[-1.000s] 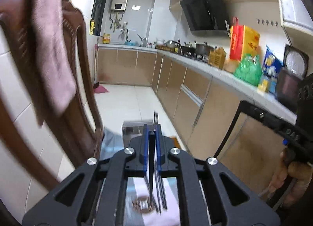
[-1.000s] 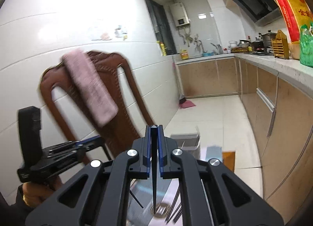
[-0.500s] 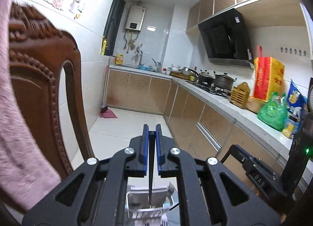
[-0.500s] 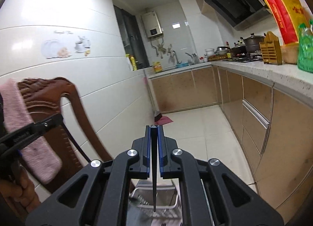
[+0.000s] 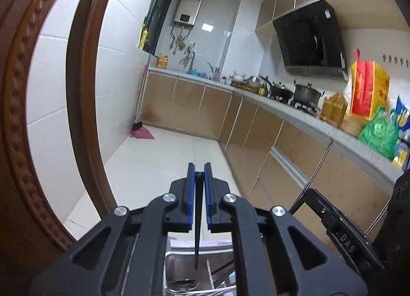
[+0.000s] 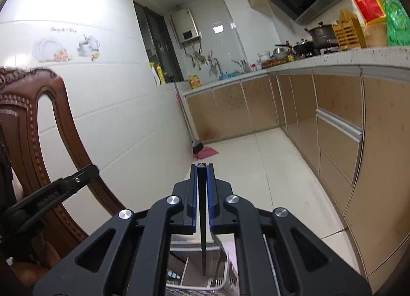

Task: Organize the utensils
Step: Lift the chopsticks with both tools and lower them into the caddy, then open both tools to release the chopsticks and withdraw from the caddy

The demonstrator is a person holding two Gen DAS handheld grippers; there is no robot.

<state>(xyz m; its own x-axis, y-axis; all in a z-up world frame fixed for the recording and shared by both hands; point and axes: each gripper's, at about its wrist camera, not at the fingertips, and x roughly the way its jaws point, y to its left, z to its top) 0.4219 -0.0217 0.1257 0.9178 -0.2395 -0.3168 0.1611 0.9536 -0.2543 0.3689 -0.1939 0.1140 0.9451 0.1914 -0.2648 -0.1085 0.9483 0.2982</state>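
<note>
My left gripper (image 5: 198, 171) is shut on a thin dark utensil handle (image 5: 197, 232) that hangs point-down over a metal utensil holder (image 5: 189, 273). A spoon bowl (image 5: 182, 283) lies inside the holder. My right gripper (image 6: 202, 167) is shut on another dark flat utensil handle (image 6: 203, 239) that hangs down into the same holder (image 6: 197, 267), next to a partition (image 6: 185, 270). The right gripper's body shows at the lower right of the left wrist view (image 5: 343, 234); the left gripper's body shows at the left of the right wrist view (image 6: 48, 196).
A carved brown wooden chair back (image 5: 46, 91) stands close on the left, also in the right wrist view (image 6: 46, 126). Kitchen cabinets and a cluttered counter (image 5: 320, 119) run along the right. A white tiled floor (image 5: 164, 157) lies beyond, with a pink cloth (image 5: 142, 134).
Both grippers have tilted up and moved forward over the utensil holder. The chair and towel slid off to the left. Both stay shut on their utensils.
</note>
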